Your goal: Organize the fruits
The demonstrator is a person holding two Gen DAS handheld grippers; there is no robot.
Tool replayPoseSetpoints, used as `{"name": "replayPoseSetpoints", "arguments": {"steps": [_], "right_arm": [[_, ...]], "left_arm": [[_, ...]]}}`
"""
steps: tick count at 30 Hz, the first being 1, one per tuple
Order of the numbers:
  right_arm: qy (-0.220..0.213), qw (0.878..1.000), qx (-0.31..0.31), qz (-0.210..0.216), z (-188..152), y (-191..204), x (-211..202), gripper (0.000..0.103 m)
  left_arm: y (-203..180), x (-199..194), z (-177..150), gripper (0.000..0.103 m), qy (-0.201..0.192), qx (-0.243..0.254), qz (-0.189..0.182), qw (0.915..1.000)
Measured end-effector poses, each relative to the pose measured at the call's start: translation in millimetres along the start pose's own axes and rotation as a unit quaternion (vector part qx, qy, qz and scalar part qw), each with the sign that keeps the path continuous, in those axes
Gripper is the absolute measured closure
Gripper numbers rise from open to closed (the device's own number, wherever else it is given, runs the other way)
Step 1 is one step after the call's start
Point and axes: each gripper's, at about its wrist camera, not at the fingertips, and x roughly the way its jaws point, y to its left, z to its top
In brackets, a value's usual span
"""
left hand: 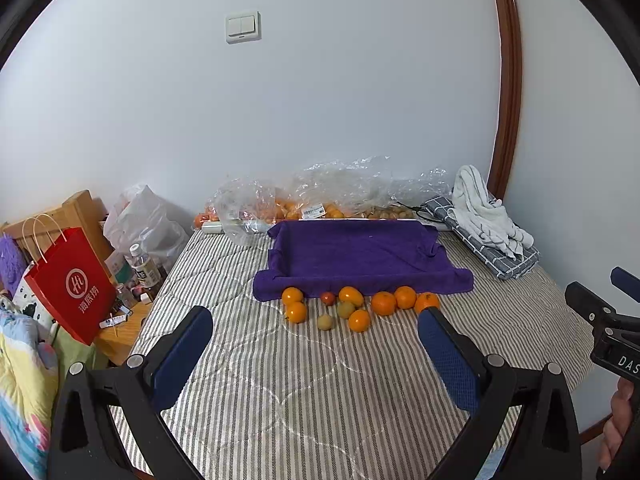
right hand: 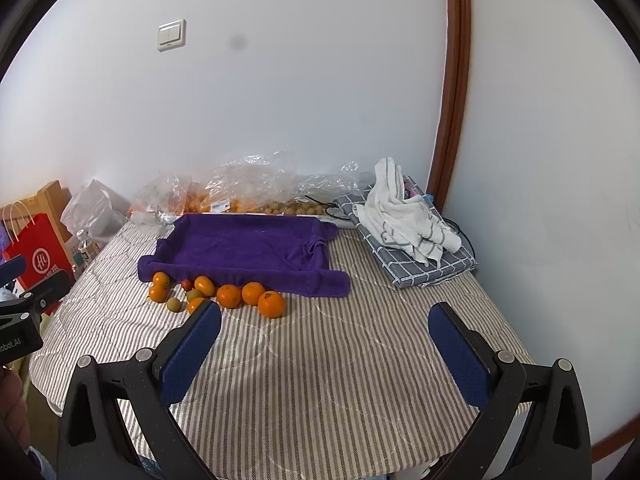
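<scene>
Several loose fruits lie on the striped mattress just in front of a purple towel-lined tray (left hand: 356, 254) (right hand: 244, 246): oranges (left hand: 383, 303) (right hand: 271, 304), a small red fruit (left hand: 327, 298) and small greenish ones (left hand: 325, 322) (right hand: 173, 304). My left gripper (left hand: 316, 336) is open and empty, hovering well short of the fruits. My right gripper (right hand: 325, 330) is open and empty, to the right of the fruits. The tray holds no fruit that I can see.
Clear plastic bags of oranges (left hand: 288, 204) lie against the back wall. A folded checked cloth with a white towel (left hand: 486, 220) (right hand: 408, 220) sits at the right. A red paper bag (left hand: 70, 284), bottles and a wooden stand are off the left edge. Walls close in at back and right.
</scene>
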Motion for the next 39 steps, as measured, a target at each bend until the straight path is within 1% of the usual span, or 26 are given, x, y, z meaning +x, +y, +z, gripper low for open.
{"name": "replayPoseSetpoints", "arguments": {"steps": [22,30,36,39], "right_arm": [[0.001,1.0,-0.001,0.0,-4.0,1.2,-2.3,0.001],[0.004,1.0,-0.003,-0.001,-6.4,4.3,2.9,0.001],[0.01,1.0,-0.003,0.009,-15.5,6.6,16.5,0.001],[0.017,1.0,-0.002,0.014,-25.2,5.8,33.3,0.001]], "left_arm": [[-4.5,-2.7,0.6,0.0,-0.001,0.001,-0.001,1.0],[-7.4,-1.8,1.5,0.0,-0.004,0.003,-0.004,1.0],[-5.5,12.0,-2.6,0.0,-0.004,0.0,-0.009,1.0],[0.7,28.0,-11.7,0.0,0.005,-0.002,-0.012,0.9999]]}}
